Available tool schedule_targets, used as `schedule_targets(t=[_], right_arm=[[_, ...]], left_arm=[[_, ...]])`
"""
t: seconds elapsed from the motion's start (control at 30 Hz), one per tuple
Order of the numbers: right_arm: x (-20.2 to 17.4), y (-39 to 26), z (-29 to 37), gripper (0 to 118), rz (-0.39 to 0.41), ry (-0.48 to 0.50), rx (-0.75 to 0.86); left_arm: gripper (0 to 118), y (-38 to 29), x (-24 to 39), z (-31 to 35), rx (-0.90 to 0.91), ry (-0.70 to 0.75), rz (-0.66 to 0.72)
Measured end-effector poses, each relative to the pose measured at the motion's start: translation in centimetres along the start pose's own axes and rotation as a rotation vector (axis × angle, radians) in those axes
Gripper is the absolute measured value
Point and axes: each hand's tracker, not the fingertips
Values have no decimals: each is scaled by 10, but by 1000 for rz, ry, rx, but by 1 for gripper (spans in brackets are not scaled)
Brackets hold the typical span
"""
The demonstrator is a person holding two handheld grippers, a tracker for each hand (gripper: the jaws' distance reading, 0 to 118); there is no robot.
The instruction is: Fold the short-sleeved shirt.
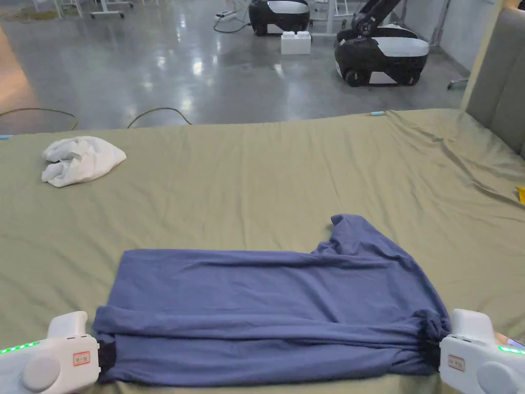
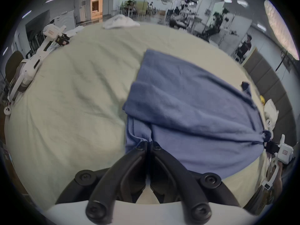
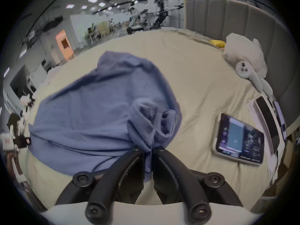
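A blue short-sleeved shirt point(image 1: 266, 313) lies stretched sideways near the front edge of a bed with an olive sheet point(image 1: 266, 174). A long strip of it is folded over along the near side, and one sleeve point(image 1: 359, 231) points away from me. My left gripper point(image 1: 106, 354) is shut on the shirt's left end, its jaws pressed on the blue cloth point(image 2: 146, 136). My right gripper point(image 1: 431, 349) is shut on the bunched right end point(image 3: 151, 131). The cloth is pulled taut between the two grippers.
A crumpled white garment point(image 1: 82, 159) lies at the far left of the bed. A padded headboard point(image 1: 500, 77) stands on the right. A tablet point(image 3: 238, 137), a white controller point(image 3: 245, 71) and a white bag point(image 3: 243, 50) lie on the bed to the right. Wheeled robots point(image 1: 382, 54) stand on the floor beyond.
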Motion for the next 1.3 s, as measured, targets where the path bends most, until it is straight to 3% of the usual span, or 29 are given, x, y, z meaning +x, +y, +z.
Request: schedule_targets(t=[0.17, 0.3, 0.57, 0.6, 0.63, 0.67, 0.7, 0.83, 0.87, 0.9, 0.93, 0.97, 1.07, 1.17, 1.3], right_arm=[[-4, -8, 54, 8, 89, -56, 42], [4, -37, 93, 8, 91, -48, 28], [24, -82, 117, 9, 135, -21, -80], [23, -82, 118, 19, 143, -34, -82], [25, -80, 119, 49, 146, -37, -69], [24, -79, 125, 67, 140, -18, -27], [22, -78, 136, 65, 123, 38, 29], [7, -70, 169, 61, 110, 174, 200], [2, -66, 174, 45, 111, 208, 215], [-3, -62, 176, 11, 115, 217, 230], [-8, -61, 178, 0, 137, 191, 249], [-11, -58, 179, 0, 134, 200, 263], [-22, -51, 176, 0, 134, 256, 250], [-41, -48, 180, 0, 201, 255, 231], [-55, -45, 180, 0, 254, 283, 220]], left_arm=[[3, -24, -22, 62, 83, -134, 95], [3, -69, -28, 101, 29, -93, 10], [5, -141, -34, 123, 4, -135, 4], [15, -141, -32, 123, 18, -109, -1], [46, -139, -30, 125, 48, -79, -17], [75, -137, -26, 131, 90, -63, -31], [86, -136, -21, 142, 167, -63, -42], [81, -123, 2, 175, 376, -143, -72], [70, -119, 9, 180, 390, -161, -79], [47, -115, 14, 182, 404, -176, -83], [10, -113, 18, 183, 410, -172, -86], [3, -110, 23, 182, 418, -164, -79], [0, -101, 29, 176, 409, -228, -70], [0, -91, 34, 166, 440, -155, -114], [4, -47, 26, 129, 345, -140, -77]])
